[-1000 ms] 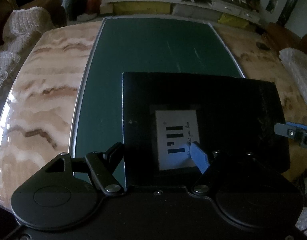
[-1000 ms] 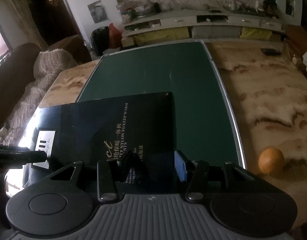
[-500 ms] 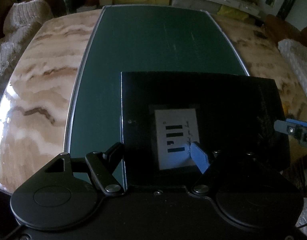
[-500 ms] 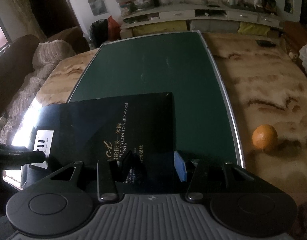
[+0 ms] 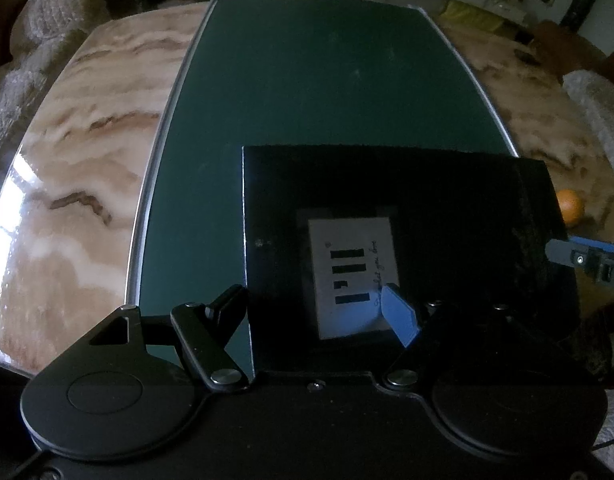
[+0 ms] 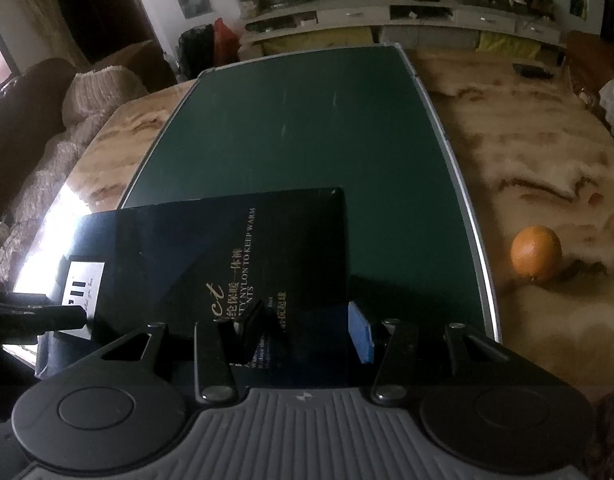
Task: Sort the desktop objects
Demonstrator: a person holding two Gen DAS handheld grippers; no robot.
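A flat black box with a white label hangs over the near end of the green mat, held from both sides. My left gripper is shut on its near left corner, with the blue finger on the label and the black finger outside the left edge. In the right wrist view the same box shows gold lettering. There my right gripper is shut on the near right corner, its black finger on top. An orange lies on the marble table right of the mat.
The marble tabletop flanks the mat on both sides. A dark remote lies at the far right. Sofa cushions sit off the left edge, and a low shelf unit stands behind the table.
The box stays fixed in both grippers while the table slides away in both views. Box and grippers have drawn back and up. The orange has come into the left wrist view.
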